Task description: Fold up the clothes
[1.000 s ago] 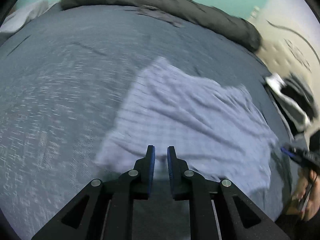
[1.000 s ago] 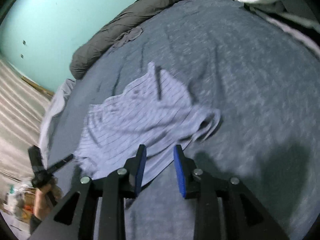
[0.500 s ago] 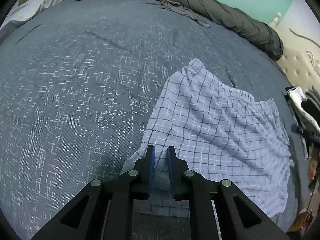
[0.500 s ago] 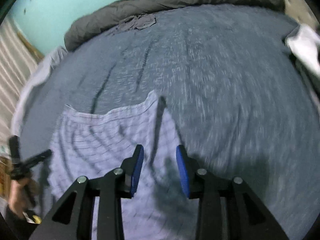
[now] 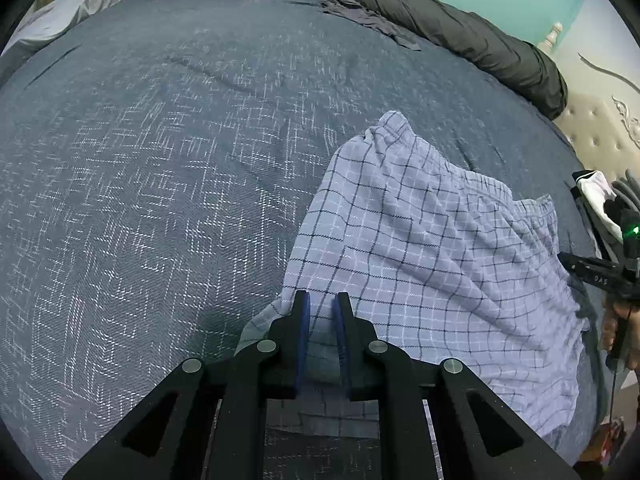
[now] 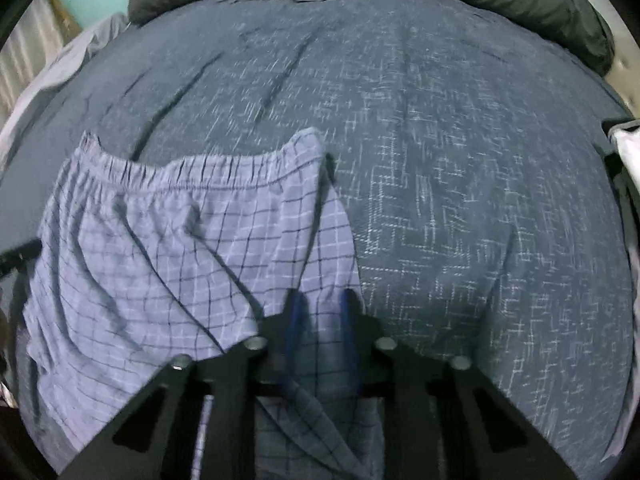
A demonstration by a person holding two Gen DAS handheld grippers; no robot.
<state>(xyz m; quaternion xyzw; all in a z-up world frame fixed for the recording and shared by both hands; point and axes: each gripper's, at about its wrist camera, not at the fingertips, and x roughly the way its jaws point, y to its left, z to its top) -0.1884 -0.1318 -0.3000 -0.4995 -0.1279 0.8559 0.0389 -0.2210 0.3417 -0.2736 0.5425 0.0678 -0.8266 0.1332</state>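
Both grippers have closed in on the checked shorts over the past second, the garment now lying spread rather than bunched on the blue bedspread. Left gripper sits at the near left hem, fingers a narrow gap apart with cloth between them; whether they pinch it cannot be told. Right gripper, blurred, stands parted over the near right hem. From each claw the shorts run straight ahead, waistband at the far end, their width spanning the two claws. Any fold likely carries hems forward toward that band.
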